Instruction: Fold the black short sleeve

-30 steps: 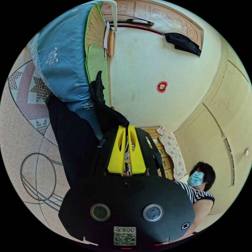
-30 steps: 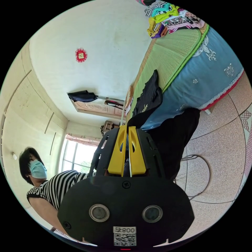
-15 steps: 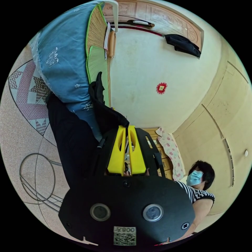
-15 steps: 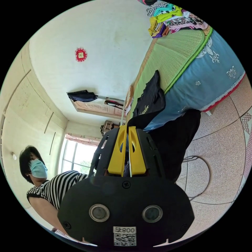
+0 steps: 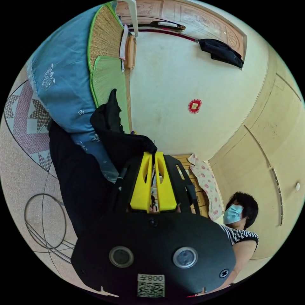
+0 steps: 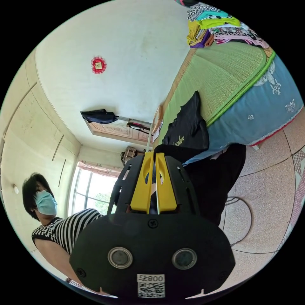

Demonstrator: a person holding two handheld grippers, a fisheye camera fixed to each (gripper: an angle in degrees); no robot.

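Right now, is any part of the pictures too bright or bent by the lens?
Right gripper view: the window is overexposed, washed out white. Left gripper view: light is even and the black shirt shows little detail. Both views bend straight edges strongly toward the rim.

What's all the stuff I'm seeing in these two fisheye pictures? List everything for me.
Black short-sleeve shirt: one, black with gold lettering, partly on the mat, its edge pinched by both grippers.
Woven bed mat: one, green, atop the bed.
Bed cover: one, blue with white embroidery, bed side.
Pile of clothes: one, multicoloured, far end of mat.
Round wall ornament: one, red, on the pale wall.
Dark garment: one, black, hanging by the wooden door.
Patterned tile floor: pinkish, beside the bed.
Person's striped top: black and white.
Left hand-held gripper: yellow jaws, shut on shirt.
Right hand-held gripper: yellow jaws, shut on shirt.
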